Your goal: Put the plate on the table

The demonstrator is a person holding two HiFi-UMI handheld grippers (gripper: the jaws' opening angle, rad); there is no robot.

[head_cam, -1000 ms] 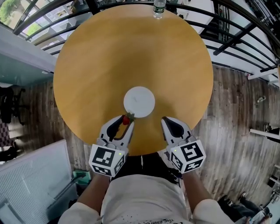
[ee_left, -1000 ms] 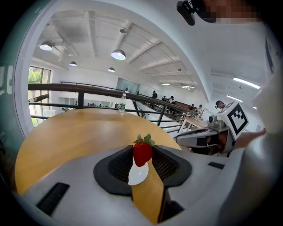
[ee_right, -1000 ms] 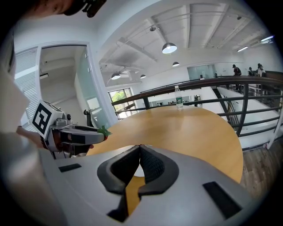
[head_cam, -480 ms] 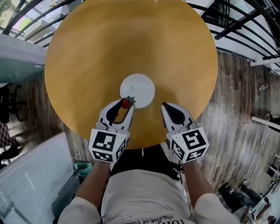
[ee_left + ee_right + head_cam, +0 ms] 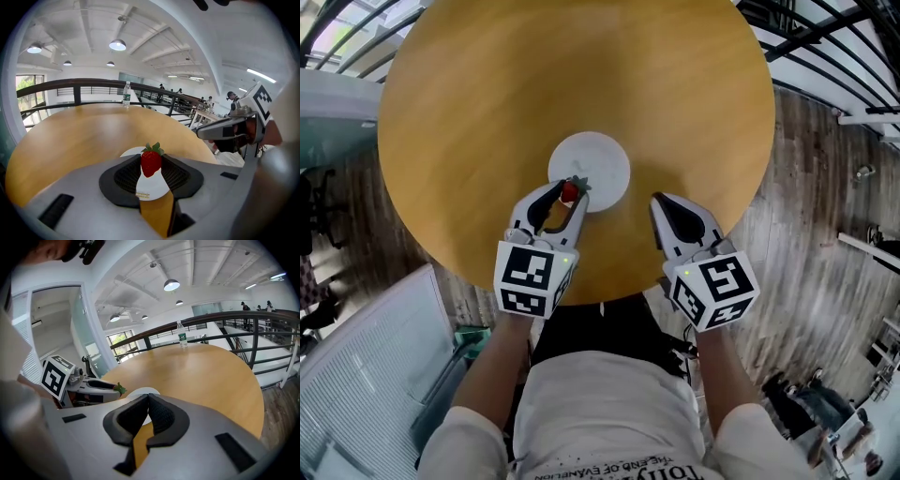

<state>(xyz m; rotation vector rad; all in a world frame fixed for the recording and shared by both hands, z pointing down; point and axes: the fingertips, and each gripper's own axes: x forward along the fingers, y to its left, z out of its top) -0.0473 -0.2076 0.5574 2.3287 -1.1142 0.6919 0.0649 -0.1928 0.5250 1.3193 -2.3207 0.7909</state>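
A small white plate [image 5: 592,165] lies flat near the middle of the round wooden table [image 5: 469,103]. My left gripper [image 5: 566,194] is shut on a red strawberry [image 5: 569,192] with green leaves, held just above the plate's near rim. In the left gripper view the strawberry [image 5: 151,161] sits between the black pads with the plate [image 5: 131,152] behind it. My right gripper [image 5: 665,207] hovers over the table to the right of the plate, jaws shut with nothing between them. From the right gripper view, the plate [image 5: 141,391] shows beyond the touching pads.
A water bottle [image 5: 125,95] stands at the table's far edge, also seen as the bottle [image 5: 182,340] before a dark railing [image 5: 225,317]. Wooden floor [image 5: 825,234] surrounds the table. A white panel [image 5: 366,356] lies at the lower left. The person's torso [image 5: 605,412] is against the near edge.
The head view has tilted, so the table sits higher in frame. My left gripper has carried the strawberry forward onto the plate's near rim. The right gripper moved forward slightly.
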